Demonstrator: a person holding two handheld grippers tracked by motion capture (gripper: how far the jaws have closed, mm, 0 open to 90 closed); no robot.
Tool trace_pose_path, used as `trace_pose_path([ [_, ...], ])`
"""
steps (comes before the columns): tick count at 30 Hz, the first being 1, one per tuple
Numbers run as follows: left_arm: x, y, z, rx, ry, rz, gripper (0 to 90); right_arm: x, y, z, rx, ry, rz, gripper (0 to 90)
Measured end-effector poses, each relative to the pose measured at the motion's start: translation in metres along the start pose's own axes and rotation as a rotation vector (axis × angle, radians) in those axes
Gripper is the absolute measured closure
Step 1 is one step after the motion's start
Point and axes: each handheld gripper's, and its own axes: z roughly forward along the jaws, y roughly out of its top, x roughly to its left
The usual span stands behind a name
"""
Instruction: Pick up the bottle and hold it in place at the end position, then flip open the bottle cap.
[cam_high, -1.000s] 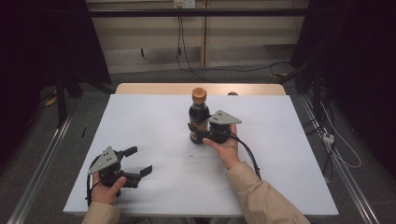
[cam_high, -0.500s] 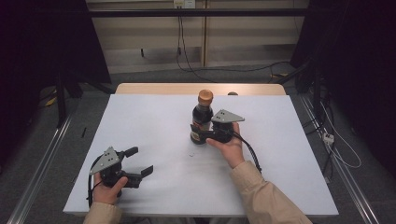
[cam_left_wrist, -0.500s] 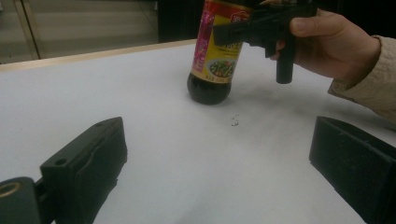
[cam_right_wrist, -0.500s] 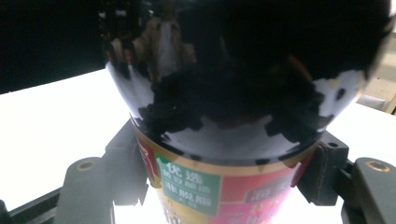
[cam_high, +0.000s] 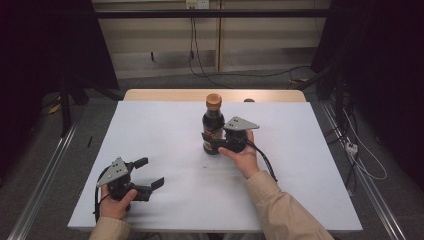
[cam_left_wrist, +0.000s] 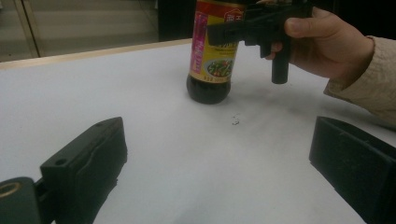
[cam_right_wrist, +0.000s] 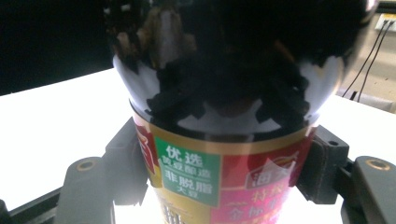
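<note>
A dark soy sauce bottle (cam_high: 213, 127) with a brown cap and a colourful label stands upright near the middle of the white table (cam_high: 165, 125). My right gripper (cam_high: 210, 142) is shut on its lower body from the right, level with the label. In the right gripper view the bottle (cam_right_wrist: 201, 172) sits pressed between both pads (cam_right_wrist: 322, 172). My left gripper (cam_high: 150, 172) rests open at the near left of the table, holding nothing. Its view looks across the bare table, past its two spread jaws, to the bottle (cam_left_wrist: 212, 56) and the right gripper (cam_left_wrist: 233, 32).
A small speck (cam_high: 205, 166) lies on the table just in front of the bottle. A wooden strip (cam_high: 165, 94) runs along the far edge, with a small dark object (cam_high: 248, 100) on it. Cables (cam_high: 360, 160) and metal rails lie on the floor to either side.
</note>
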Motion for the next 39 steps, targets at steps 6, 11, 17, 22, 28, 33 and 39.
trace_pose_path([
  [6, 0.0, 0.0, 0.001, -0.003, -0.001, 0.002, 3.8, 0.001, 0.0, -0.002, 0.006, -0.01, 0.007, 29.7],
  [11, 0.001, 0.0, 0.001, 0.0, 0.002, 0.0, 3.8, 0.003, 0.001, -0.005, 0.021, -0.029, 0.026, 29.1],
  [17, 0.0, 0.0, 0.001, 0.002, 0.002, 0.006, 3.8, 0.002, -0.003, -0.005, 0.021, -0.022, 0.057, 28.6],
  [22, -0.001, 0.0, 0.002, 0.003, 0.004, 0.007, 3.8, 0.003, -0.001, -0.006, 0.034, -0.026, 0.028, 30.2],
  [28, -0.002, 0.002, 0.005, -0.005, 0.005, 0.008, 4.8, 0.003, -0.002, -0.006, 0.03, -0.024, 0.026, 30.4],
  [33, -0.003, 0.007, 0.01, -0.005, 0.02, -0.004, 4.9, 0.002, -0.002, -0.006, 0.03, -0.023, 0.027, 30.4],
  [39, -0.005, 0.02, 0.018, -0.001, 0.044, -0.042, 5.5, 0.002, -0.003, -0.006, 0.03, -0.021, 0.026, 30.3],
])
